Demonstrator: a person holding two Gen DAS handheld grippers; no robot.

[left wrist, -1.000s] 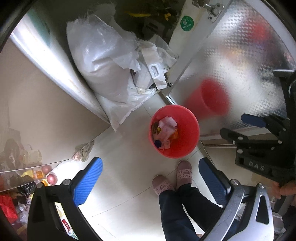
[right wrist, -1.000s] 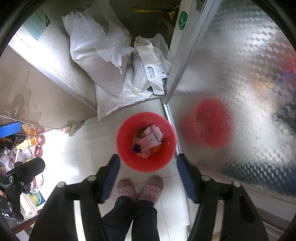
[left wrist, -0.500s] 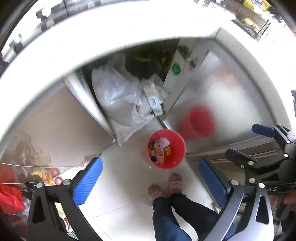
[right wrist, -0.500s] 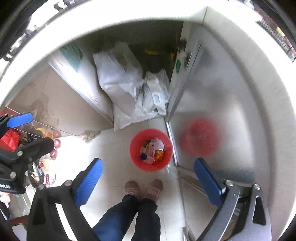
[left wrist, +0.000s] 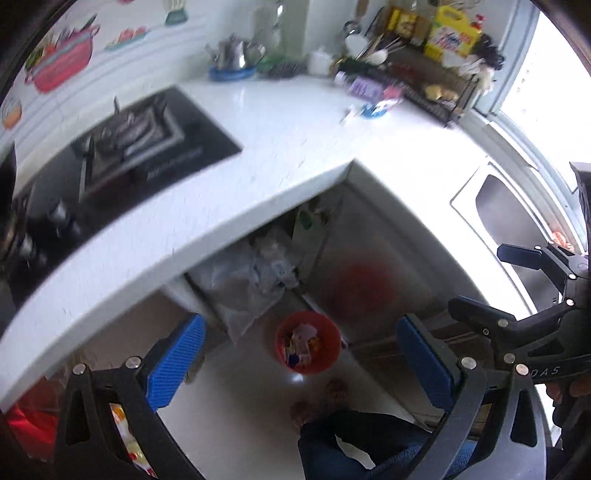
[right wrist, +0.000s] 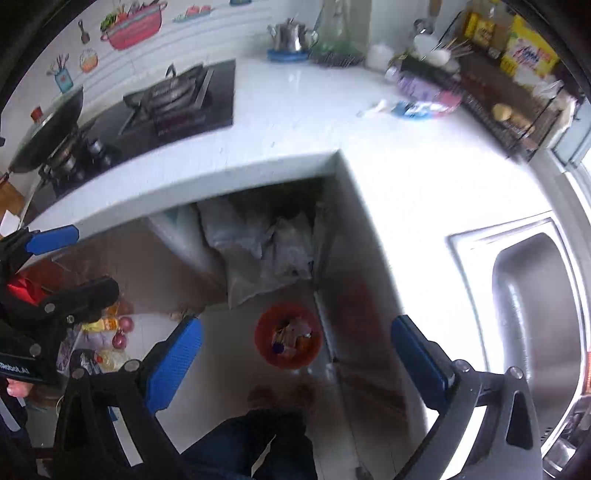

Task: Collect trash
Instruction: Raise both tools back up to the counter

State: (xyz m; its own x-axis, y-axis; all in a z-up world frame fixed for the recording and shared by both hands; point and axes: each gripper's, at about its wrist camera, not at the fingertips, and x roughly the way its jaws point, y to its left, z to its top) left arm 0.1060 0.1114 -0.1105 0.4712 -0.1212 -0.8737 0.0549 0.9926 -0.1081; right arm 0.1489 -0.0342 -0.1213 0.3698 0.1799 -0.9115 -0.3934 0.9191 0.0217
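Observation:
A red bin point(left wrist: 308, 341) holding wrappers stands on the floor far below, by the person's slippers; it also shows in the right wrist view point(right wrist: 289, 339). My left gripper point(left wrist: 299, 363) is open and empty, high above the bin. My right gripper point(right wrist: 295, 363) is open and empty too, also high above it. Loose wrappers point(right wrist: 417, 105) lie on the white counter point(right wrist: 295, 110) at the far right, near a dish rack; they show in the left wrist view point(left wrist: 373, 107) too.
A gas hob point(right wrist: 166, 107) with a wok point(right wrist: 48, 125) sits at the counter's left. A steel sink point(right wrist: 532, 295) is on the right. A kettle point(right wrist: 291, 35) and a laden rack point(right wrist: 509, 96) stand at the back. White bags point(right wrist: 266, 251) fill the open cabinet below.
Both grippers have risen from just above the bin to above counter height. The counter, hob and sink have come into view. Both stay open.

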